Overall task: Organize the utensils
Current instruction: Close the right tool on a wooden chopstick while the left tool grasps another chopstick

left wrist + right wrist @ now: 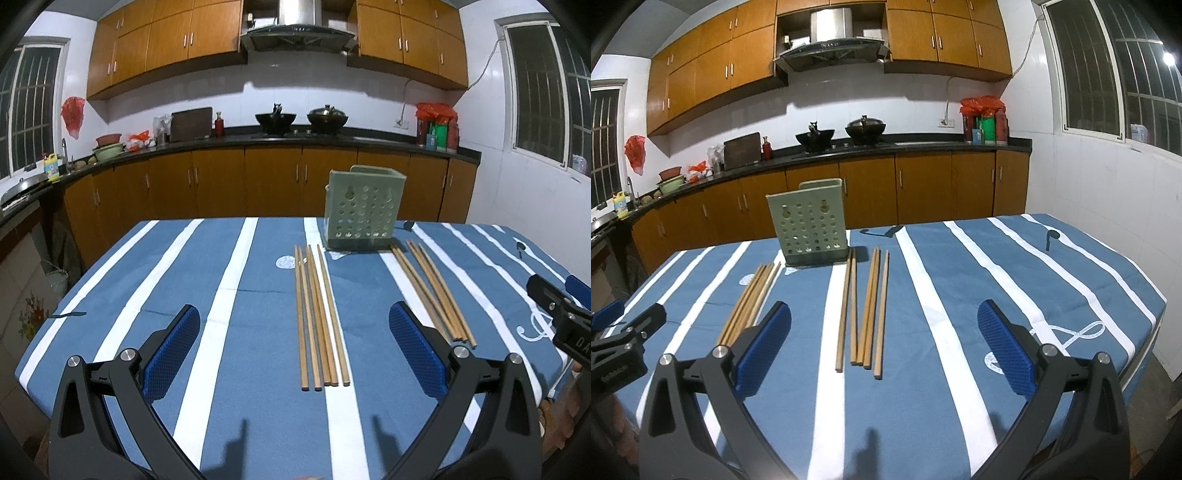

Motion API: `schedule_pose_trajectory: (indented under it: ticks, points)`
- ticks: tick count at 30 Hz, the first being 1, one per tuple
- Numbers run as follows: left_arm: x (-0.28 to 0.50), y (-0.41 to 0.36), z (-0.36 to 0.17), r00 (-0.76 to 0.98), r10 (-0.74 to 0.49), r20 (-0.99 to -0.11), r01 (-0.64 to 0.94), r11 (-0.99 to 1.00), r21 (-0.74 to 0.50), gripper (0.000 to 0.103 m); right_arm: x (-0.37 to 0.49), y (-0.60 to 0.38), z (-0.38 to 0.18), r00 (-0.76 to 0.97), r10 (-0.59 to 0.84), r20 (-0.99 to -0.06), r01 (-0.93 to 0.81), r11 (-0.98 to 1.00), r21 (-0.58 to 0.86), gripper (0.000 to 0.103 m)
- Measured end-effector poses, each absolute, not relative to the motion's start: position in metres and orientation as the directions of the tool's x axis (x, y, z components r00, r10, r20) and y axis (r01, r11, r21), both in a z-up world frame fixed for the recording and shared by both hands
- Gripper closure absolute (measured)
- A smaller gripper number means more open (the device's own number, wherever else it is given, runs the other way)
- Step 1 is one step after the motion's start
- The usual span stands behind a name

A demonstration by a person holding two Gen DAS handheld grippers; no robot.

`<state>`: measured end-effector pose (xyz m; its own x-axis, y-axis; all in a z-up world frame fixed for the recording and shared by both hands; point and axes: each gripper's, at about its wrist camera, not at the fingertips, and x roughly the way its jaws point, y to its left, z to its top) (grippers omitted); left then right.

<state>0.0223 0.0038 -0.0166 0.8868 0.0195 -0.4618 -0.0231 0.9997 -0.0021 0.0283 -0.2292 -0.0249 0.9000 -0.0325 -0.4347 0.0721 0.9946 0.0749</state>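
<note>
A green perforated utensil holder (362, 210) (811, 230) stands upright at the far side of the blue striped table. Two groups of wooden chopsticks lie in front of it: a left group (319, 317) (750, 301) and a right group (434, 291) (864, 310). My left gripper (294, 341) is open and empty, above the table just short of the left group's near ends. My right gripper (884, 339) is open and empty, above the table near the right group's near ends. The right gripper also shows at the right edge of the left wrist view (561, 314), and the left gripper at the left edge of the right wrist view (624, 339).
The table (166, 295) (1034, 295) has a blue cloth with white stripes. A dark spoon (1050, 236) (520, 248) lies at the far right and another dark utensil (886, 232) lies behind the holder. Kitchen counters and cabinets stand beyond the table.
</note>
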Motion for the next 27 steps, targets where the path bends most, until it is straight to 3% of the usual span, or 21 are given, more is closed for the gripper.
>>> schedule_pose_trajectory:
  ticks: [12,14,17,20,27]
  points:
    - [0.086,0.02,-0.042,0.787,0.054,-0.615,-0.054,0.998,0.018,0.005,0.11,-0.255,-0.05,0.801,-0.036,-0.597,0.102,0.992,0.077,0.005]
    - [0.098,0.021,-0.048,0.765,0.046,-0.643,-0.043,0.999,0.021,0.02,0.125,-0.256,-0.057,0.779,-0.045,-0.625,0.107,0.992,0.063,0.022]
    - [0.109,0.024,-0.055,0.732,0.021,-0.681,-0.035,0.999,-0.008,0.034,0.145,-0.257,-0.071,0.726,-0.03,-0.687,0.089,0.995,0.05,0.047]
    - [0.121,0.027,-0.062,0.7,-0.022,-0.713,-0.023,0.998,-0.054,0.046,0.159,-0.258,-0.084,0.69,-0.001,-0.724,0.073,0.995,0.069,0.06]
    - [0.134,0.02,-0.072,0.654,-0.061,-0.754,0.031,0.998,-0.055,0.062,0.173,-0.251,-0.098,0.649,0.025,-0.76,0.037,0.997,0.064,0.067]
